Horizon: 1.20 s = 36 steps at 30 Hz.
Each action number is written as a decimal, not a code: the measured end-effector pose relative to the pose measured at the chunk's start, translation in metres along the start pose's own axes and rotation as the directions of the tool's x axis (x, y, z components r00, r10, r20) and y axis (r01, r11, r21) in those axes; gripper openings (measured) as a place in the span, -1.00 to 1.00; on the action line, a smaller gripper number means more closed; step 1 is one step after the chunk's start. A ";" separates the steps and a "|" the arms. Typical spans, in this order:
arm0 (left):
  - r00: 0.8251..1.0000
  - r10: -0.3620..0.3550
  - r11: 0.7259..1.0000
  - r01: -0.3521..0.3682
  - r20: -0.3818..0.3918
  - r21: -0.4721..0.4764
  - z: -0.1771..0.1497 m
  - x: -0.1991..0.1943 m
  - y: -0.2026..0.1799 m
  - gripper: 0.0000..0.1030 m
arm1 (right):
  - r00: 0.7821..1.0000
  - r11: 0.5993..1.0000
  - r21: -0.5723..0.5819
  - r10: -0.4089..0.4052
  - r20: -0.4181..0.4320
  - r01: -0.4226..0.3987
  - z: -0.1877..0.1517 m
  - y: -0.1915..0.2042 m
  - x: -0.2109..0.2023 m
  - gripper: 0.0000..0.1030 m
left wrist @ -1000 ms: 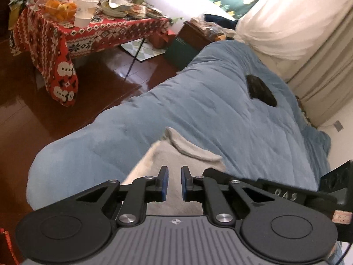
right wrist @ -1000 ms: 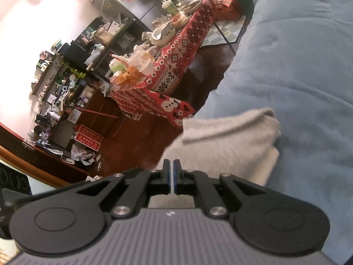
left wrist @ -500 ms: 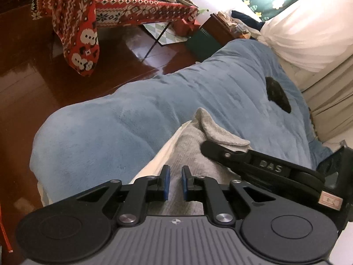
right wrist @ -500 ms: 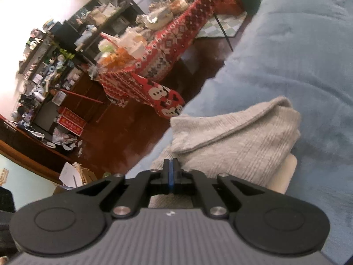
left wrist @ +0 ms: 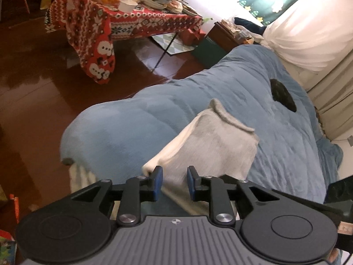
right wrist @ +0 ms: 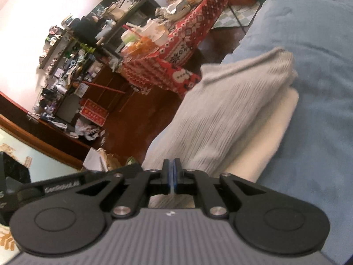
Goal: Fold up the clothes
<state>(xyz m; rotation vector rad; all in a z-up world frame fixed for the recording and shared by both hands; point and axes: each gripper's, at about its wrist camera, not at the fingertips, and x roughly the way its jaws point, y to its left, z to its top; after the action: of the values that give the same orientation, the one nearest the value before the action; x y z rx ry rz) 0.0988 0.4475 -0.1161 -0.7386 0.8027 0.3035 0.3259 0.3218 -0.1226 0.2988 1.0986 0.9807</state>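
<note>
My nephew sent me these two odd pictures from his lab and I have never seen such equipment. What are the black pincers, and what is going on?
A person holds a two-finger gripper in each hand; a wide-angle camera on each looks along its fingers. One picture is from the left gripper, whose jaws are opening, the cloth's edge between them. The other is from the right gripper, shut on the near edge of the same folded grey garment. It lies on a blue blanket beside a small dark item.

Blurred white lettering on left gripper [right wrist: 61, 187], seemingly "GenRobot.AI". Red boxes [right wrist: 93, 112] by the shelf carry print, unreadable.
</note>
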 end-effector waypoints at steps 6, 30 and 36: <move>1.000 -0.021 0.999 0.020 0.016 0.033 -0.017 -0.028 -0.010 -0.58 | 0.999 1.000 -0.023 0.016 0.050 -0.015 -0.028 0.002 -0.065 -0.94; 0.898 -0.401 0.771 0.436 -0.178 0.464 -0.187 -0.049 -0.305 -0.05 | 0.752 0.842 0.101 -0.522 0.403 0.530 -0.189 -0.126 -0.512 -0.19; 0.900 -0.366 0.727 0.434 -0.235 0.532 -0.245 -0.041 -0.352 0.10 | 0.641 0.743 0.181 -0.655 0.400 0.645 -0.238 -0.138 -0.564 0.17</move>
<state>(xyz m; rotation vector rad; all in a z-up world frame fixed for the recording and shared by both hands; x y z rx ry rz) 0.1184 0.0257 -0.0305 -0.3349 0.7635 -0.3786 0.1354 -0.2583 0.0209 0.1070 0.6978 0.2158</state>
